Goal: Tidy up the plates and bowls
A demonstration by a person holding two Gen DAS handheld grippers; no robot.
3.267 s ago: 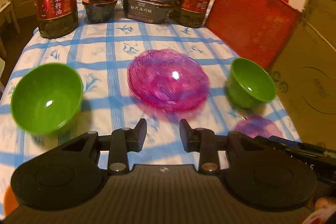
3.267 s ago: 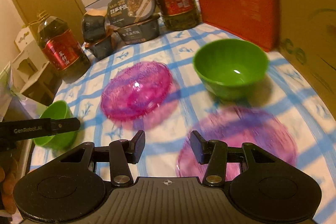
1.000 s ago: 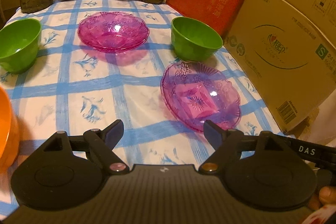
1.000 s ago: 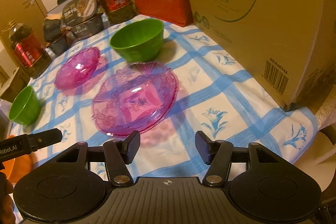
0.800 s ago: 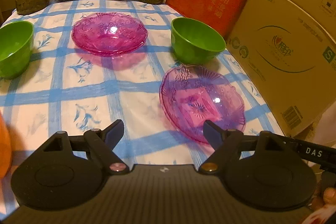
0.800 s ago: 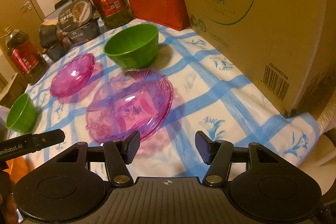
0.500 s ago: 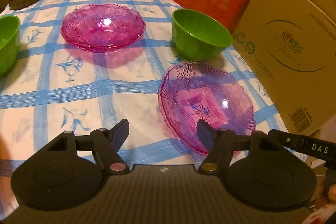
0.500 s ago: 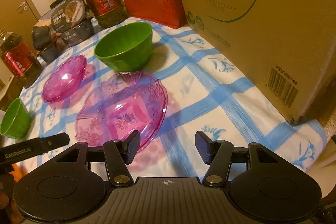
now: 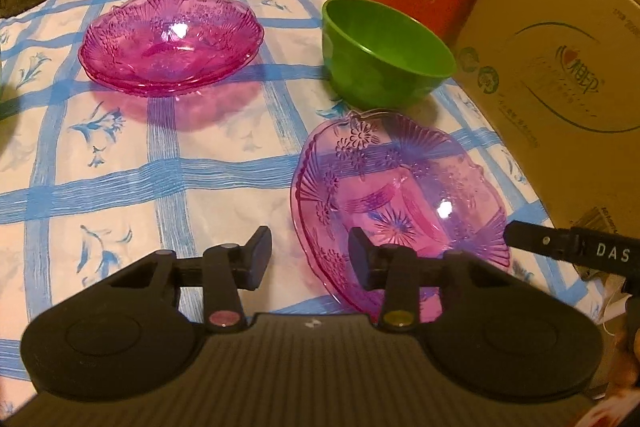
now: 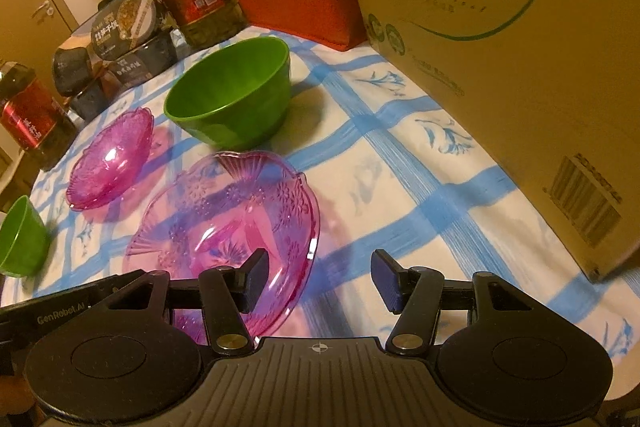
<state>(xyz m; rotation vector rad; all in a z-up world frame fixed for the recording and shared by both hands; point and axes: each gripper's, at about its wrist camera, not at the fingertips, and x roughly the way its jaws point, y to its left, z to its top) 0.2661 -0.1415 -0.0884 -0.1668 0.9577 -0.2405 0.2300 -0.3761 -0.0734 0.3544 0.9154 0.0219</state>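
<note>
From my seat, the far left of the bench (image 9: 208,163) carries a green bowl (image 10: 22,239) on its own, well apart from its twin, so the bowls are not yet nested. Next comes the far pink plate (image 9: 172,41), which looks like two stacked, judging by the doubled rim; I take it as the collecting spot for plates. Right of that stands the second green bowl (image 9: 384,53), just beyond the near pink plate (image 9: 396,195), which lies alone on the checked cloth close to the bench edge and the cardboard box (image 9: 560,67).

My left claw (image 9: 310,259) has just been narrowing; its jaws now straddle the near-left rim of that plate, one finger outside and one over the dish, with a gap showing, so I judge it not yet pinching. My right claw (image 10: 316,281) stands about half open at the plate's right rim, the left finger over the plate and the right finger over bare cloth, holding nothing. Both seem set to lift this plate toward the stack
</note>
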